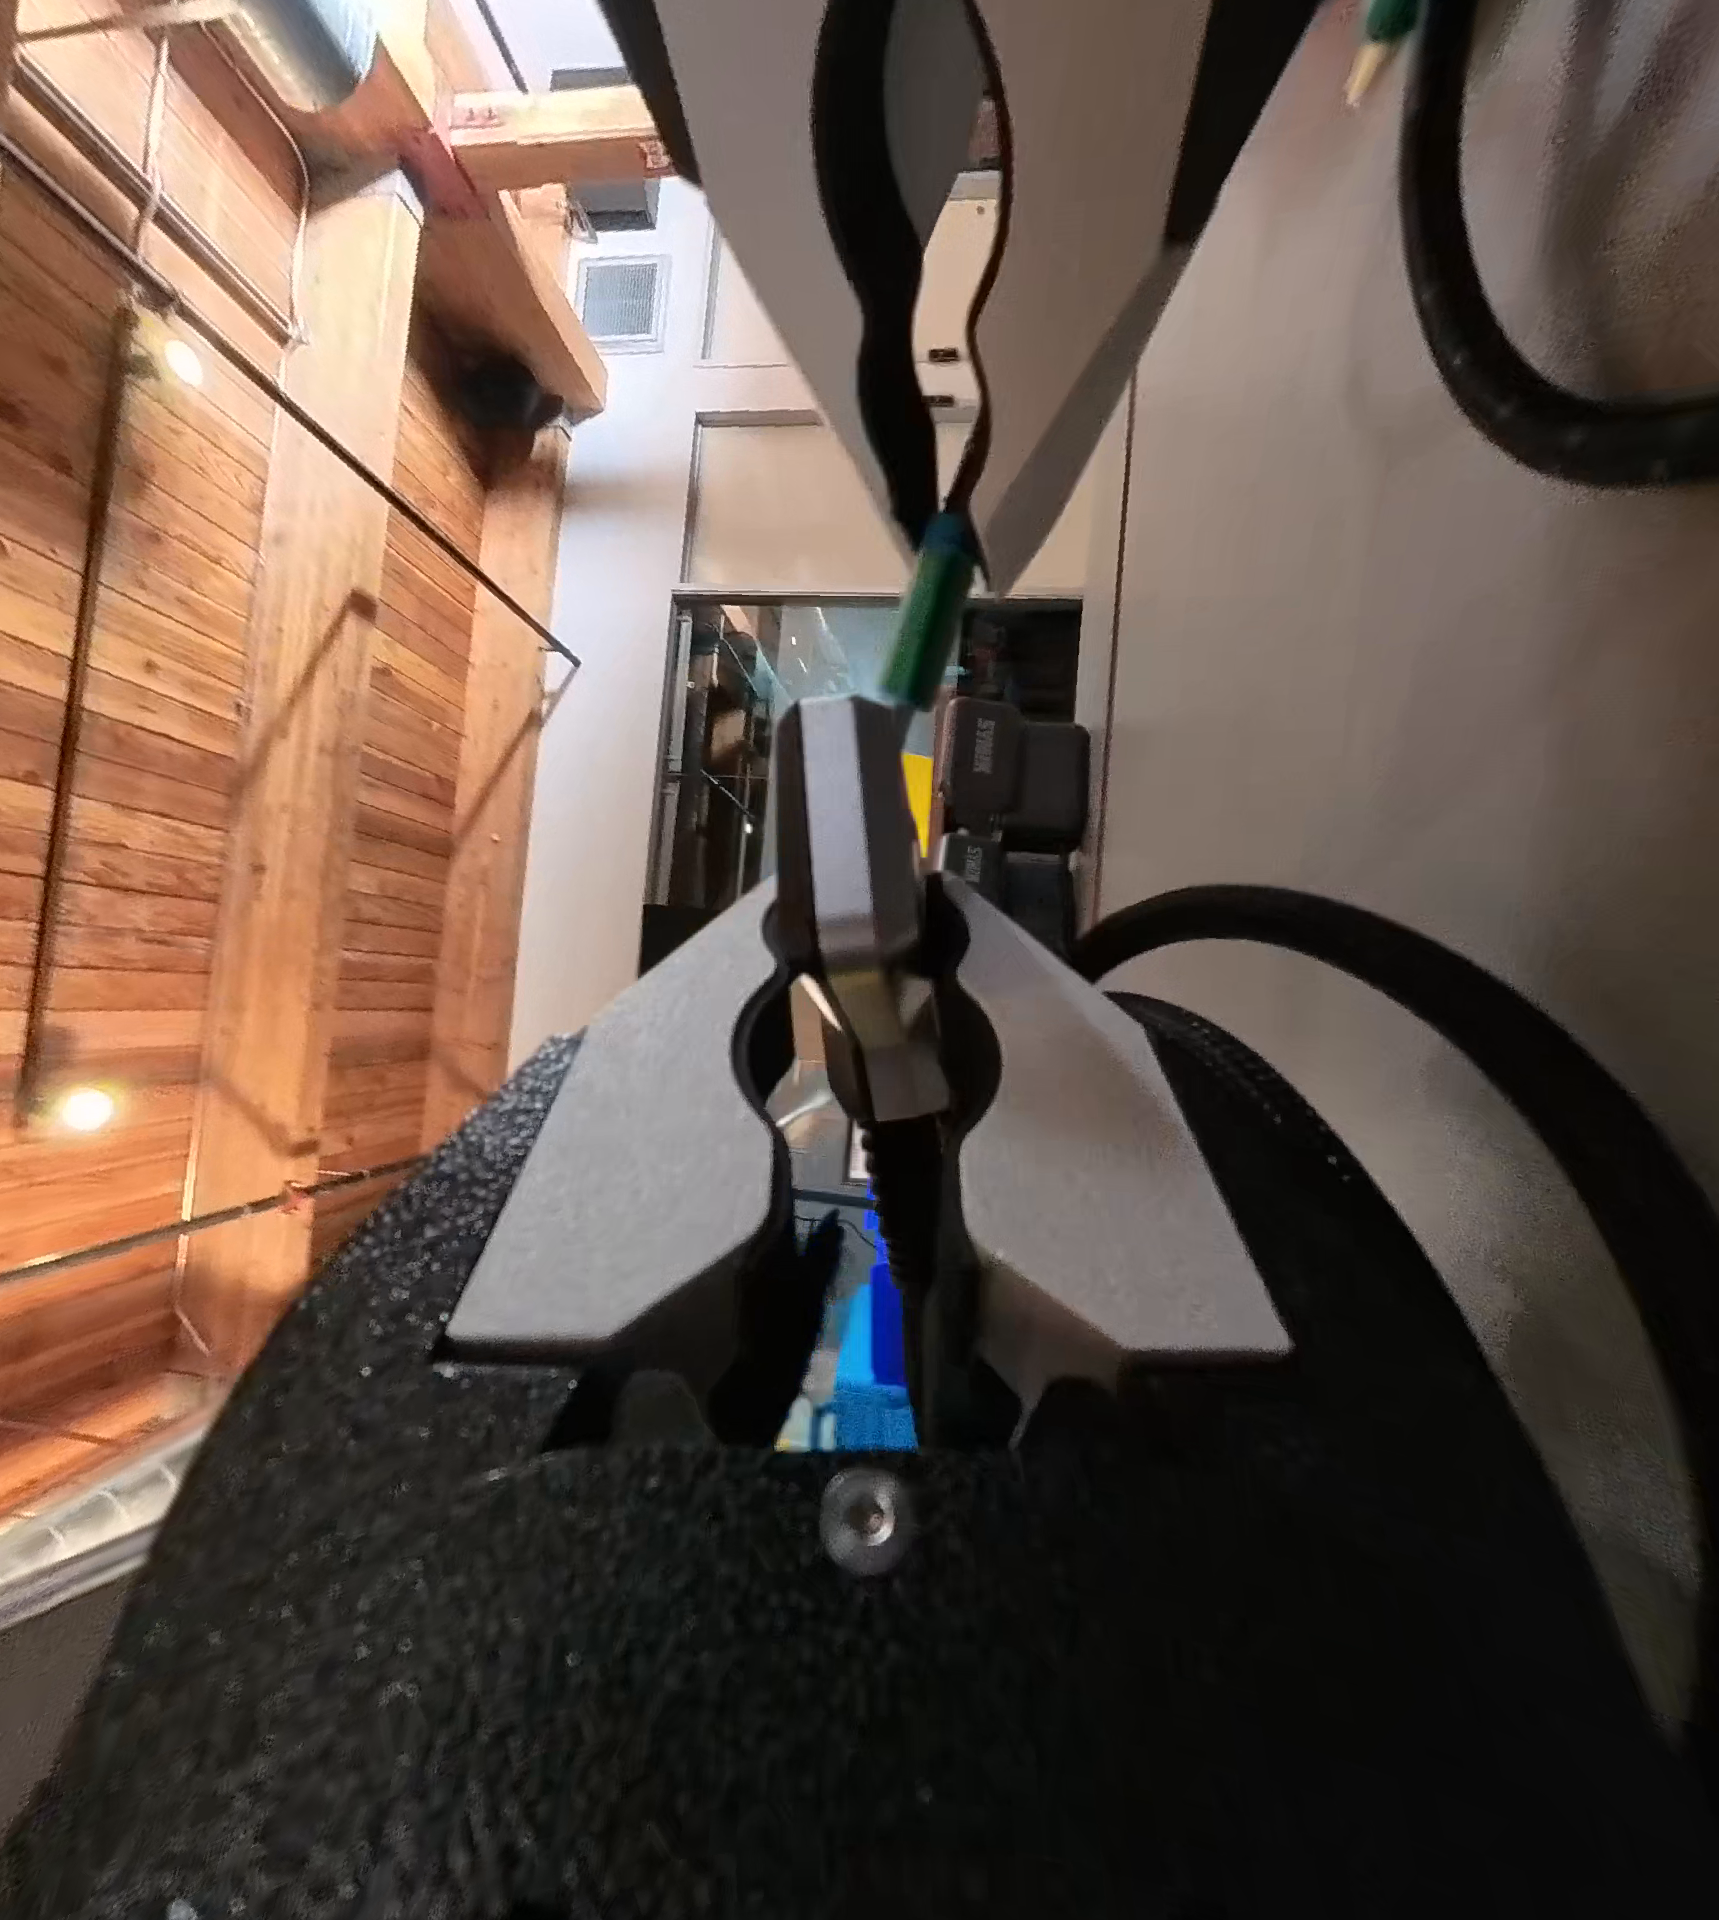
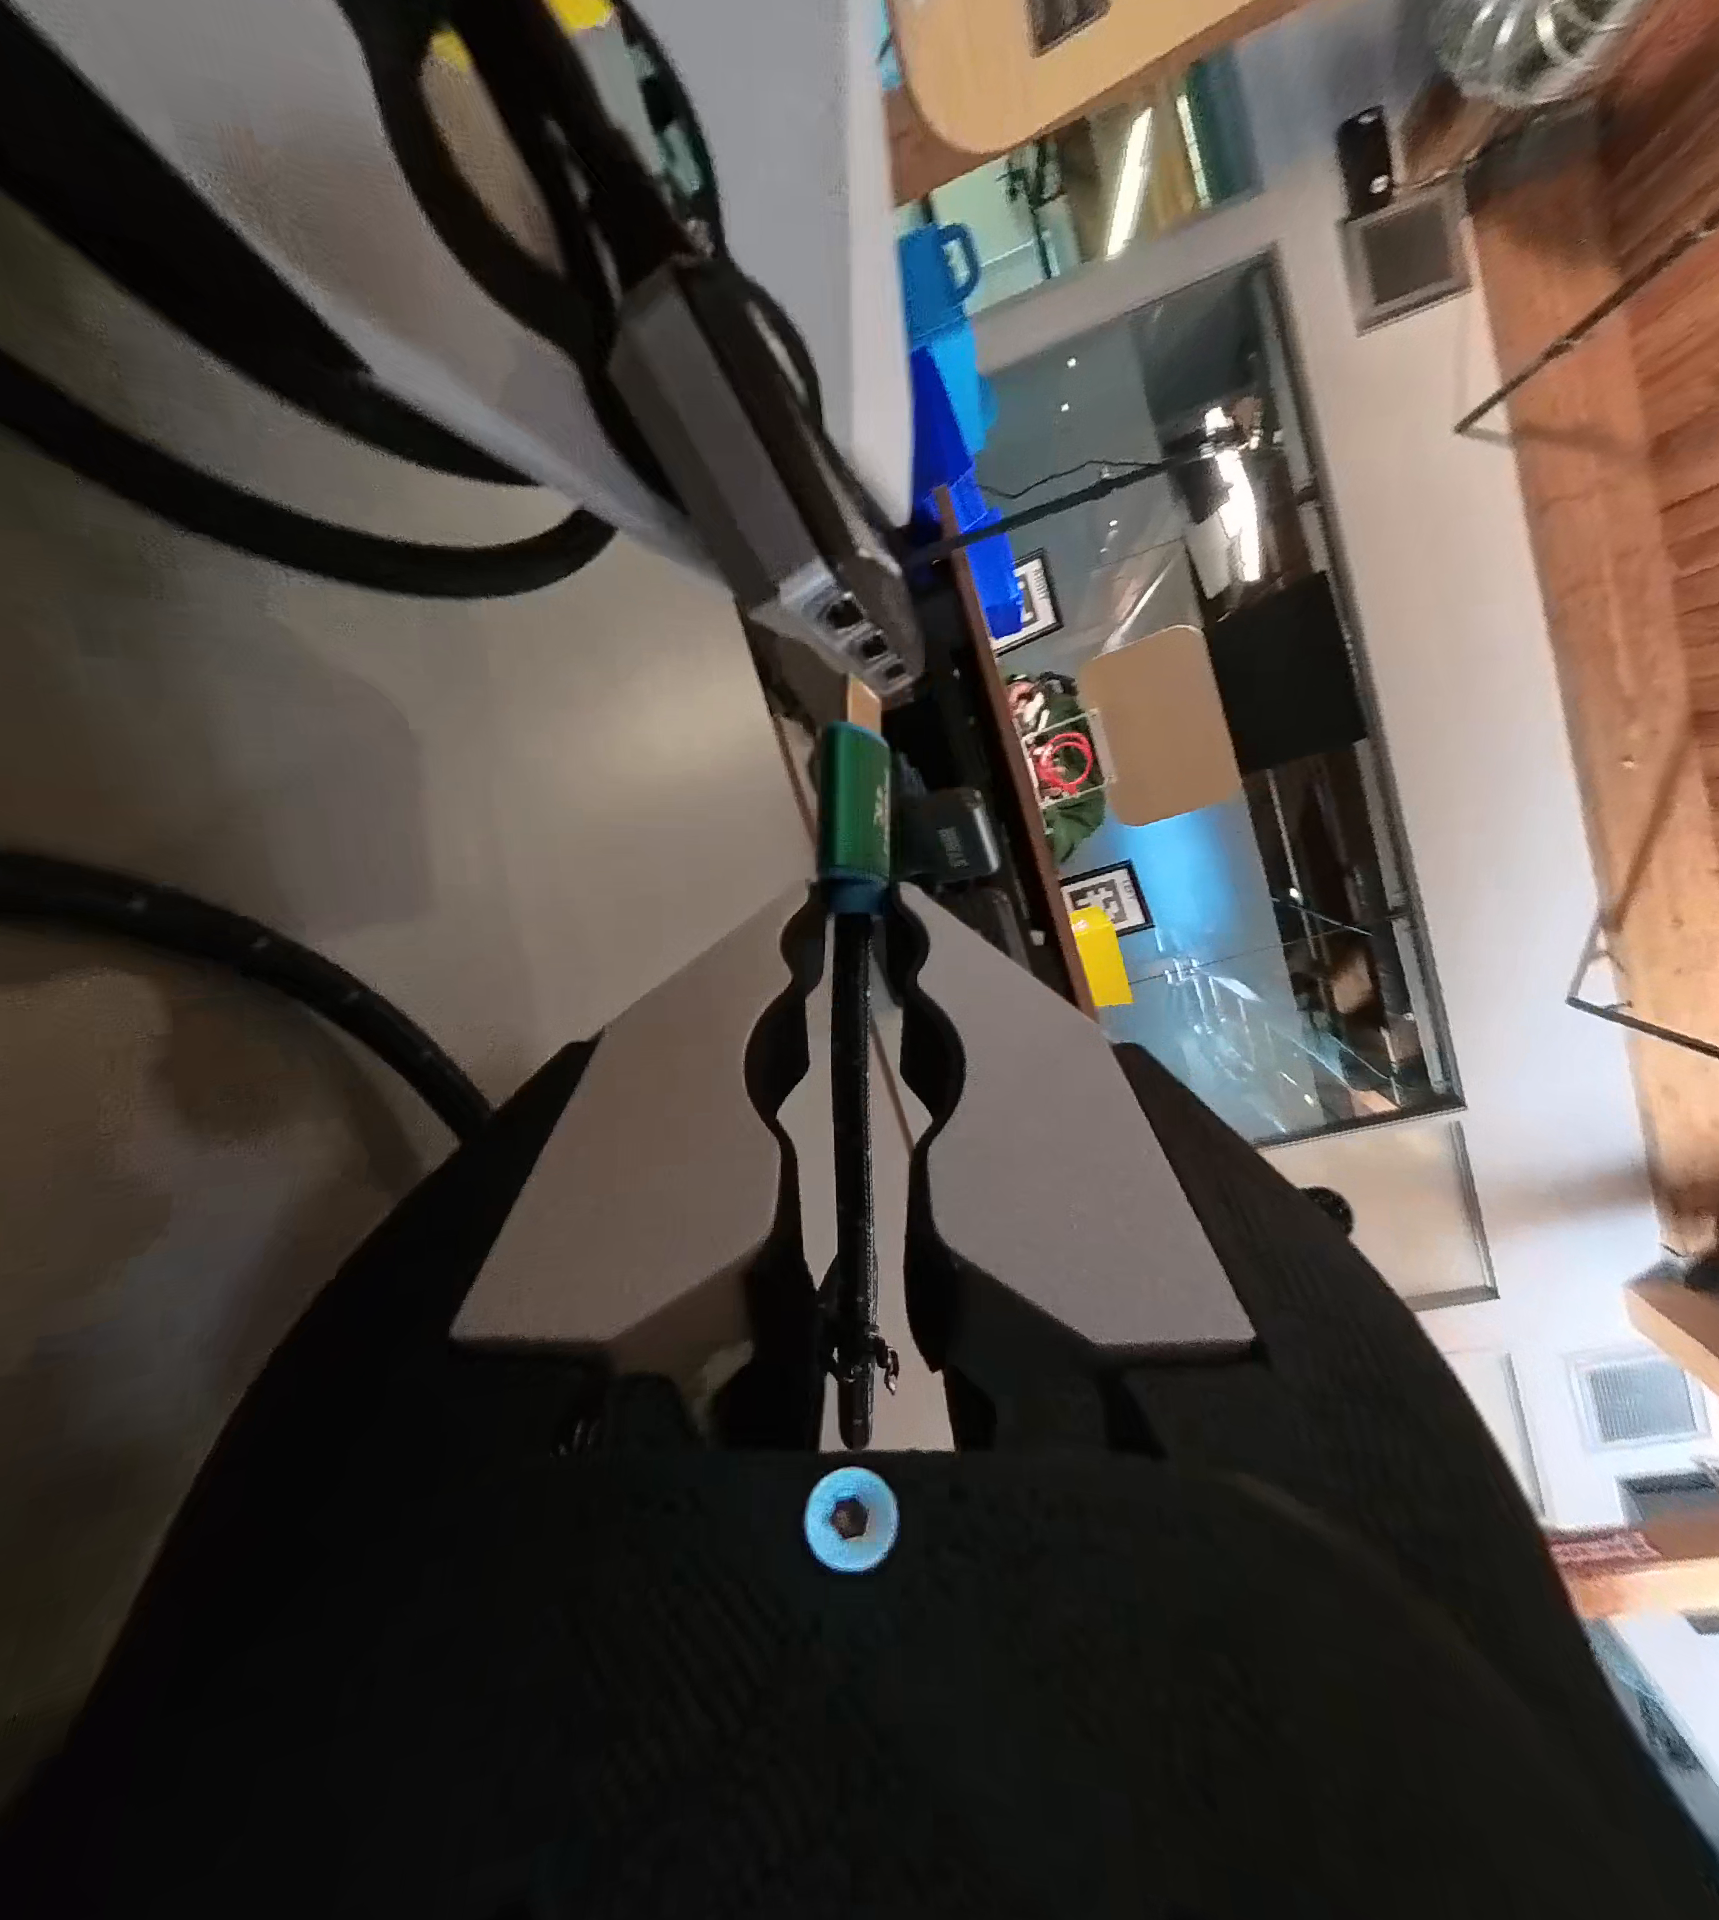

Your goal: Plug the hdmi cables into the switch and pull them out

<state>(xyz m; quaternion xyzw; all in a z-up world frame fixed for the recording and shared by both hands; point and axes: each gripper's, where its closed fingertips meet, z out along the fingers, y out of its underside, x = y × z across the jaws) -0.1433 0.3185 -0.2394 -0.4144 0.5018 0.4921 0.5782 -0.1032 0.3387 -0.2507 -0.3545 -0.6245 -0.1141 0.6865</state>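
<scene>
A: Where the left gripper (image 1: 860, 935) closes, its jaws pinch a grey metal block, the switch (image 1: 850, 831), held on edge above the table (image 1: 1354, 727).

B: Right wrist view shows that switch (image 2: 730, 436) from its end: long grey body, small ports in the near face, black cables (image 2: 211, 416) running from its far end. Left gripper (image 2: 263, 343) around it.

A: And the right gripper (image 2: 850, 904)?

B: Jaws narrow, clamped on a black braided cable (image 2: 855, 1091) just behind a green plug (image 2: 857, 800) with a blue collar. Plug sits just short of the switch's port face, apart from it.

A: Left view agrees: green plug (image 1: 922, 623) between the right gripper (image 1: 948, 520) and the switch top. Whether they touch, cannot tell.

B: Around them?

A: Dark plug (image 1: 1016, 769) just beyond the switch. Braided cable (image 1: 1457, 1091) loops over the table by the left gripper, another loop (image 1: 1561, 312) farther off.

B: Table is pale grey, matte. Beyond its edge: blue bins (image 2: 948, 343), a yellow block (image 2: 1104, 956), glass partition (image 2: 1302, 675).

A: Wood-plank wall (image 1: 159, 675) and beams, two small lit lamps (image 1: 86, 1107), white wall with a vent (image 1: 621, 301).
</scene>
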